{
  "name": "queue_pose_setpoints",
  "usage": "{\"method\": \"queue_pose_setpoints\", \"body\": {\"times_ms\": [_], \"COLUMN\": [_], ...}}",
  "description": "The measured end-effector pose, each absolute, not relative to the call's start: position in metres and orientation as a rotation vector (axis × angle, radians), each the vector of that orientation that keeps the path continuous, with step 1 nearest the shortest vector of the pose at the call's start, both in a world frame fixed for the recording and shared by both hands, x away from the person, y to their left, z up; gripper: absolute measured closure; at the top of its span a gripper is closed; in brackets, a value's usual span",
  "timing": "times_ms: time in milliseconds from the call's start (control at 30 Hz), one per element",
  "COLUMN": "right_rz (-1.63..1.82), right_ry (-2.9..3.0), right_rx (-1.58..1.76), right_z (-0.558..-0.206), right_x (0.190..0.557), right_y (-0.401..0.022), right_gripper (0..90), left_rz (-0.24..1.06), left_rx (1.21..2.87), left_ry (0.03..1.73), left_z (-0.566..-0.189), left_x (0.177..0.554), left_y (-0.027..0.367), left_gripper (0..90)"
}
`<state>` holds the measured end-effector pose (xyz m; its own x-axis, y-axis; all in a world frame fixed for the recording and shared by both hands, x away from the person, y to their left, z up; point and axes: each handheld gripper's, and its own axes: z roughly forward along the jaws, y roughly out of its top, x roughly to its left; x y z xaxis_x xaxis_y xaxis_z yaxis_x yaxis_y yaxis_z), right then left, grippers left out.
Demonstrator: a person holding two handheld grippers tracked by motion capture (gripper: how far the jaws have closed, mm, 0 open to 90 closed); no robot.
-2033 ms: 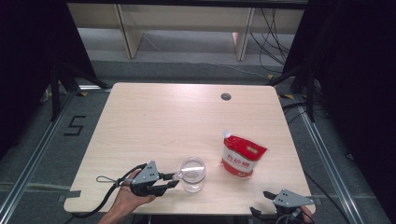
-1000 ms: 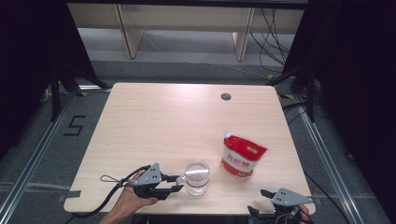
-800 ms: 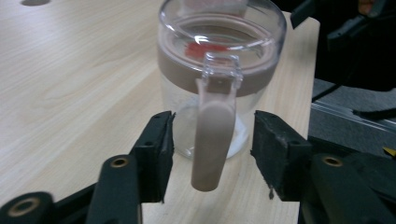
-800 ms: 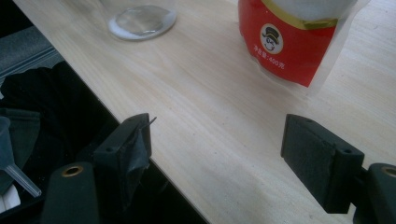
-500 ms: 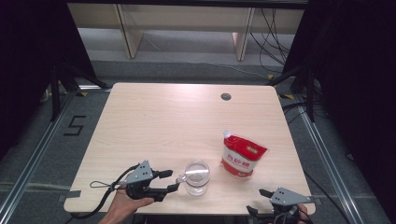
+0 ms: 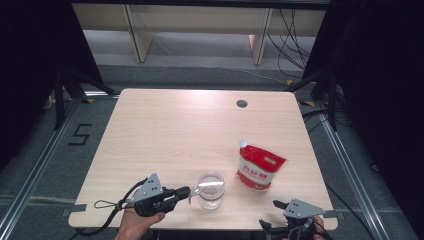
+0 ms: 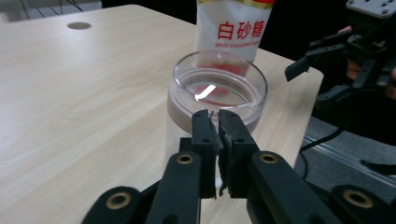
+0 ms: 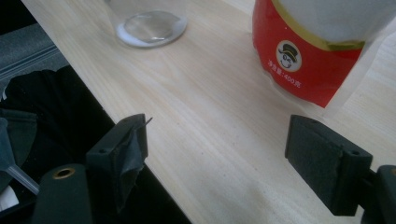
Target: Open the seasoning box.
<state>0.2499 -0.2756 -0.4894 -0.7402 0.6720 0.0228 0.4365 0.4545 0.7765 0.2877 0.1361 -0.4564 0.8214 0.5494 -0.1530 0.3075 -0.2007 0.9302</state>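
Clear glass jar (image 6: 211,190) stands near the table (image 6: 200,125) front edge, red sugar pouch (image 6: 259,167) just beside it. My left fingers (image 7: 214,122) have just closed, nearly together, a thin white sliver between them, tips short of the jar rim. Right fingers (image 8: 243,144) wide apart, empty. Next: approach level, avoid tipping the jar.

Even overhead light, dark surround, white glare inside the glass jar (image 7: 217,91)
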Motion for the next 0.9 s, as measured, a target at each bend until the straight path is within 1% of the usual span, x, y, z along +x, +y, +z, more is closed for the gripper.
{"method": "queue_pose_setpoints", "body": {"times_ms": [167, 267, 433, 500, 567, 733, 900], "right_rz": [1.173, 1.167, 1.208, 1.213, 1.202, 1.203, 1.220], "right_ry": [2.414, 2.403, 2.388, 2.388, 2.387, 2.390, 2.399], "right_rx": [0.950, 0.935, 0.939, 0.941, 0.904, 0.888, 0.870], "right_z": [-0.488, -0.487, -0.485, -0.484, -0.483, -0.483, -0.482], "right_x": [0.249, 0.252, 0.254, 0.253, 0.255, 0.259, 0.259], "right_y": [-0.272, -0.271, -0.266, -0.262, -0.260, -0.257, -0.252], "right_gripper": [21.0, 21.2, 21.4, 23.4, 23.9, 25.7, 28.7], "left_rz": [0.276, 0.280, 0.297, 0.311, 0.295, 0.325, 0.323], "left_rx": [1.778, 1.765, 1.787, 1.800, 1.802, 1.824, 1.816], "left_ry": [0.683, 0.683, 0.704, 0.692, 0.701, 0.686, 0.690], "left_z": [-0.451, -0.447, -0.448, -0.449, -0.452, -0.453, -0.454], "left_x": [0.291, 0.289, 0.290, 0.291, 0.291, 0.292, 0.291], "left_y": [0.135, 0.128, 0.121, 0.121, 0.118, 0.119, 0.117], "left_gripper": [87.2, 87.4, 87.3, 87.3, 87.3, 87.3, 87.1]}}
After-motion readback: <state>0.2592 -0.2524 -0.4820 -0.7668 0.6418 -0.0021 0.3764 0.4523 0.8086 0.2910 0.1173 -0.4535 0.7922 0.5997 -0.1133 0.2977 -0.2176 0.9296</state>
